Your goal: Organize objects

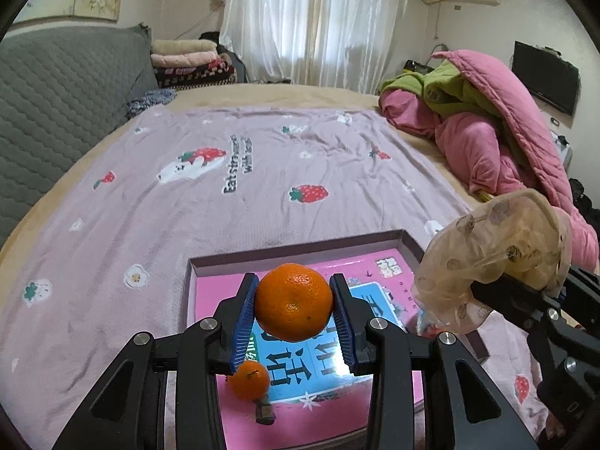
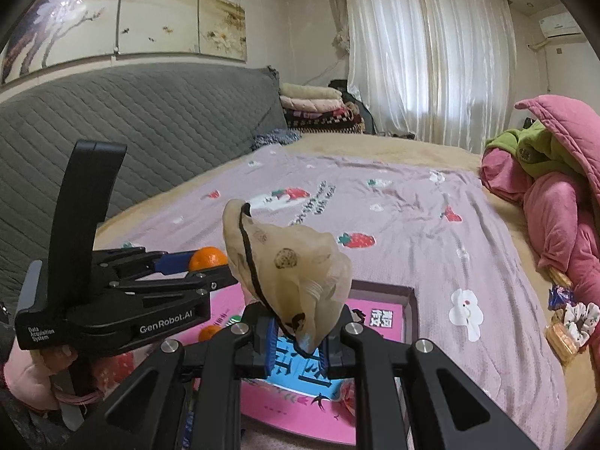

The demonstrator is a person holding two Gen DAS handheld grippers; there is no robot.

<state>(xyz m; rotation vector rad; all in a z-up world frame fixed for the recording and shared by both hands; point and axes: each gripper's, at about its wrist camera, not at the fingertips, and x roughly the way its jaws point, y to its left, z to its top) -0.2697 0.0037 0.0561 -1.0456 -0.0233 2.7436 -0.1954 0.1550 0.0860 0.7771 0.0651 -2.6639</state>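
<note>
Directly below and ahead of the left hand-held gripper [image 1: 294, 317] lies a shallow open box [image 1: 300, 247] with dark purple walls, resting on the bed's lilac strawberry-print sheet [image 1: 150, 202]. Inside the box a pink and blue book [image 1: 300, 371] covers the floor, with large Chinese characters on its blue panel; a small mandarin [image 1: 249, 380] sits on the book near its left edge, just below the left finger, and a small dark object lies next to it, too unclear to name. The left hand-held gripper is clamped on a larger mandarin [image 1: 293, 302], squeezed between its blue ribbed pads [image 1: 245, 322] above the box. To its right, the right hand-held gripper [image 2: 298, 341] is closed on a translucent beige fabric pouch [image 2: 288, 273] printed with small round motifs and threaded with a black cord, held up over the right half of the box. The sheet ahead of both reads "Eat strawberries with bear" in dark letters, as far as it can be made out. In the right wrist view the body of the left tool reads "GenRobot.AI" and "Data Acquisition System". Far right of the right hand-held gripper, wrapped snacks [image 2: 562, 337] lie beside a heap of pink and green quilts [image 2: 555, 187].
</note>
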